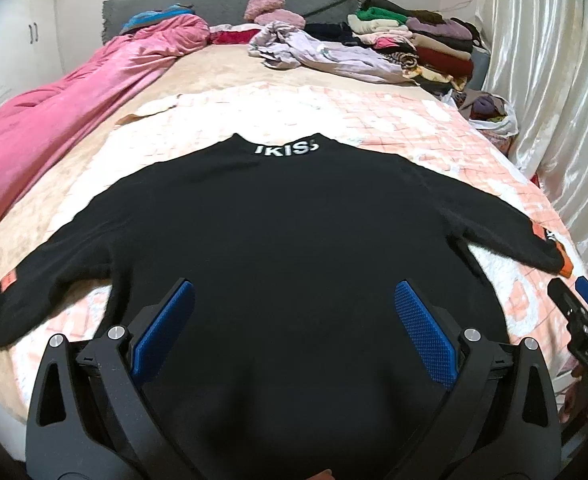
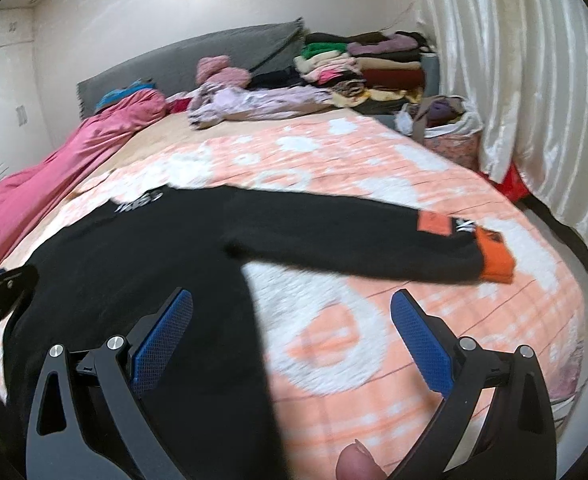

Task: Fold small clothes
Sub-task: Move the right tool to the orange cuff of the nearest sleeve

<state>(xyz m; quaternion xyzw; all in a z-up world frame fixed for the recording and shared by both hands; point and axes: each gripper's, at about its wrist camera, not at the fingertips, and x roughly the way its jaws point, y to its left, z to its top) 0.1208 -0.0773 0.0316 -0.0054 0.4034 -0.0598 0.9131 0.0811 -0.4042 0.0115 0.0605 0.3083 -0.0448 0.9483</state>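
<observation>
A black long-sleeved sweater [image 1: 285, 216] with white letters on its collar lies flat on the bed, both sleeves spread out, orange cuffs at the ends. My left gripper [image 1: 294, 320] is open and empty above the sweater's lower middle. My right gripper [image 2: 291, 336] is open and empty over the sweater's right side edge, near the right sleeve [image 2: 354, 236] with its orange cuff [image 2: 496, 260]. The right gripper also shows at the right edge of the left wrist view [image 1: 582, 312].
The bed has a peach and white patterned cover [image 2: 334, 340]. A pink quilt [image 1: 53, 120] lies along the left. A lilac garment [image 1: 326, 56] and stacks of folded clothes [image 1: 422, 44] sit at the back right. A bag of clothes [image 2: 450, 128] and a white curtain [image 2: 534, 100] stand on the right.
</observation>
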